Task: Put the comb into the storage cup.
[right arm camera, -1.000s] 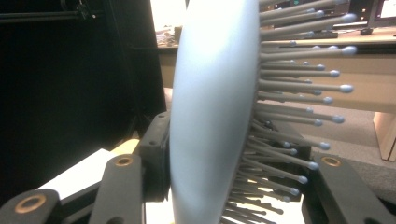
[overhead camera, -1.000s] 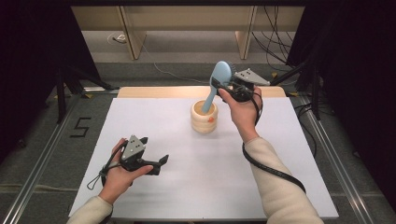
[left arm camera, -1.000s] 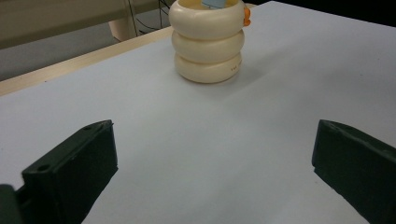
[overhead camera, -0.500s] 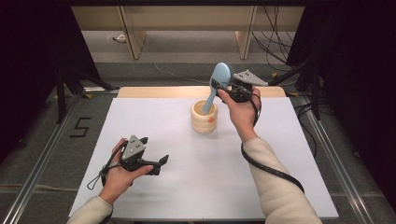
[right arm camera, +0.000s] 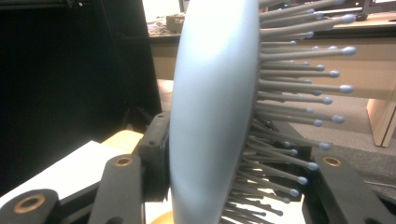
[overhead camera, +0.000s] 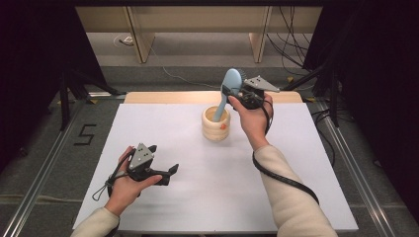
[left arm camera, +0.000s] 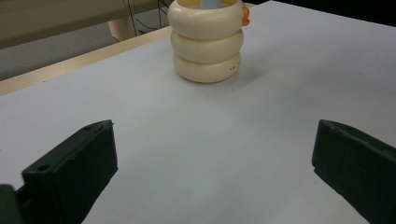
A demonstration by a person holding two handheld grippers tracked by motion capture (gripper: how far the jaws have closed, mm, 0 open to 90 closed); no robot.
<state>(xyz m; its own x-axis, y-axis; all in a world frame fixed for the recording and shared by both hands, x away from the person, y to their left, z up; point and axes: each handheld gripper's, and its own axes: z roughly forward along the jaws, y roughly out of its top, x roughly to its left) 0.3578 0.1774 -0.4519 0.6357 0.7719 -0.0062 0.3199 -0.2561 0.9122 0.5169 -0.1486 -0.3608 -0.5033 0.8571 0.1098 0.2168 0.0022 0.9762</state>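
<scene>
A blue hairbrush (overhead camera: 228, 91) is clamped at its head between the jaws of the right gripper (overhead camera: 231, 92), with its handle reaching down into a cream ribbed cup (overhead camera: 216, 124) that stands far of centre on the white table (overhead camera: 197, 197). In the right gripper view the brush head (right arm camera: 210, 107) is seen pressed between the two jaws, one on its smooth back and the other on the bristle side. The left gripper (overhead camera: 168, 174) is held near the left edge, well apart from the cup, with its jaws wide apart and nothing between them; the cup (left arm camera: 206, 39) is seen ahead of it.

The step is judged to be the placing of the brush in the cup. It is best done slowly:

- The handle should be kept inside the rim and lowered until its end is borne by the cup's bottom.
- The head should be let lean against the rim before the jaws are opened, so that the light cup is not tipped.
- The bristles may catch on a jaw, so the gripper should be drawn back sideways, not upward.
</scene>
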